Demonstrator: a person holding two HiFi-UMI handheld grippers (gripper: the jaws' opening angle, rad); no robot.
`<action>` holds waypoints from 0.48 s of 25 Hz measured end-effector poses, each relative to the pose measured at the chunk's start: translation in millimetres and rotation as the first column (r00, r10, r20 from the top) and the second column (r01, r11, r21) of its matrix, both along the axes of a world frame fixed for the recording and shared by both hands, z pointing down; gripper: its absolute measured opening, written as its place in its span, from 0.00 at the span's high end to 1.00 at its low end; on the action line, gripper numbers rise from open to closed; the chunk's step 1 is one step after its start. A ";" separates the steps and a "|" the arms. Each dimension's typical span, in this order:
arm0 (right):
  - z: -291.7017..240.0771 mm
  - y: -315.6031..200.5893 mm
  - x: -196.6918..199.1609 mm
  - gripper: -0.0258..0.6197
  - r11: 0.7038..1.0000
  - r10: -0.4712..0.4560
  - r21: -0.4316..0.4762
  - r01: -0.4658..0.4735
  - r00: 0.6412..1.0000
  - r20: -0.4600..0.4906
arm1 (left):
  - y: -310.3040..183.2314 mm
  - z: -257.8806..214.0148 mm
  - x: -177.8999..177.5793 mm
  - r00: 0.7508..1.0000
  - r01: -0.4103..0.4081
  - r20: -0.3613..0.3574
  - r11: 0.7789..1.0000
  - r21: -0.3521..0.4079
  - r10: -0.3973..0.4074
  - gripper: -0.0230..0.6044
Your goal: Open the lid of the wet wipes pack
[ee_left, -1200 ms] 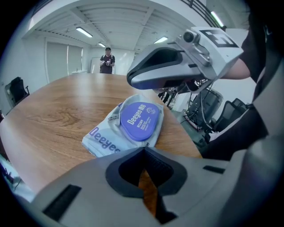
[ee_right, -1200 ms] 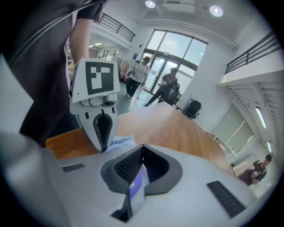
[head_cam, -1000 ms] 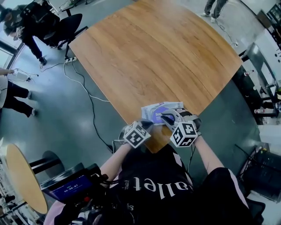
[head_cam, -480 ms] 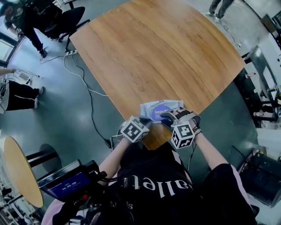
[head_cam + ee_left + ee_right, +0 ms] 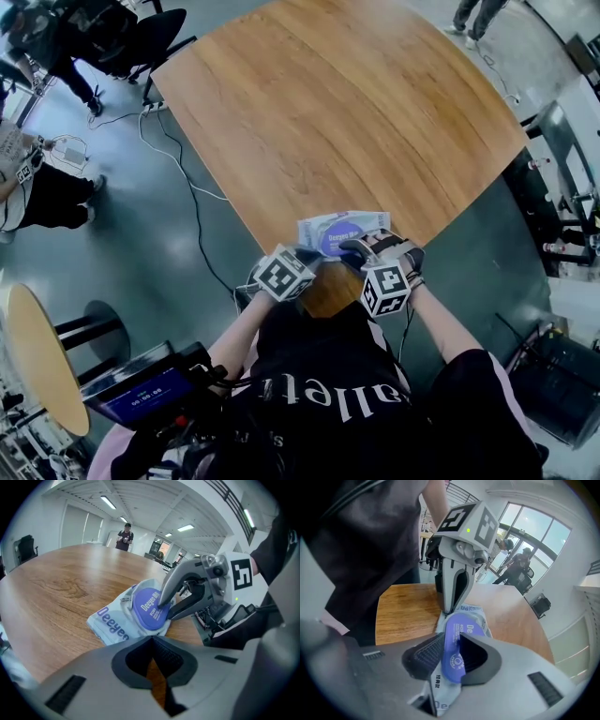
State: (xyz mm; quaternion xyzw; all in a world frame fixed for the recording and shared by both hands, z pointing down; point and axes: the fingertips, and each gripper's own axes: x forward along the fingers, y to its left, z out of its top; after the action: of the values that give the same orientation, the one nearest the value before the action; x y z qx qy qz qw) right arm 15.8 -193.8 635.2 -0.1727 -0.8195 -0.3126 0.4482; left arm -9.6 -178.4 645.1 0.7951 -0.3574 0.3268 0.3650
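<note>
The wooden table (image 5: 356, 112), smooth-grained with rounded corners, carries the wet wipes pack (image 5: 314, 230) at its near edge. The pack is a soft, pale, crinkled film pouch, and its contents are not visible. Its rigid oval purple lid (image 5: 149, 609) is clamped between the ribbed pads of the right gripper (image 5: 452, 652) and appears raised at one edge. The left gripper (image 5: 152, 641) is closed and empty, with its tips against the pack's end.

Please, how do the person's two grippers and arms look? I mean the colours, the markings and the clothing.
The left gripper and the right gripper have light grey plastic bodies, with dark ribbed pads inside the jaws. Each carries a white cube with black square markers and a small green light. The person wears a black top with white lettering; the forearms are uncovered.
</note>
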 end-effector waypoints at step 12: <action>-13.4 -13.8 -11.9 0.85 0.974 0.083 -0.215 -0.076 0.996 0.024 | -8.6 6.9 -3.1 0.996 -0.081 0.053 0.992 0.096 0.076 0.96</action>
State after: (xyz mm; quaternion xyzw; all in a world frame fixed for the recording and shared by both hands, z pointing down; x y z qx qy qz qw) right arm 4.0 -207.7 621.8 -0.1818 -0.8619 -0.2072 0.4257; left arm -12.6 -187.0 652.0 0.8172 -0.3503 0.3425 0.3035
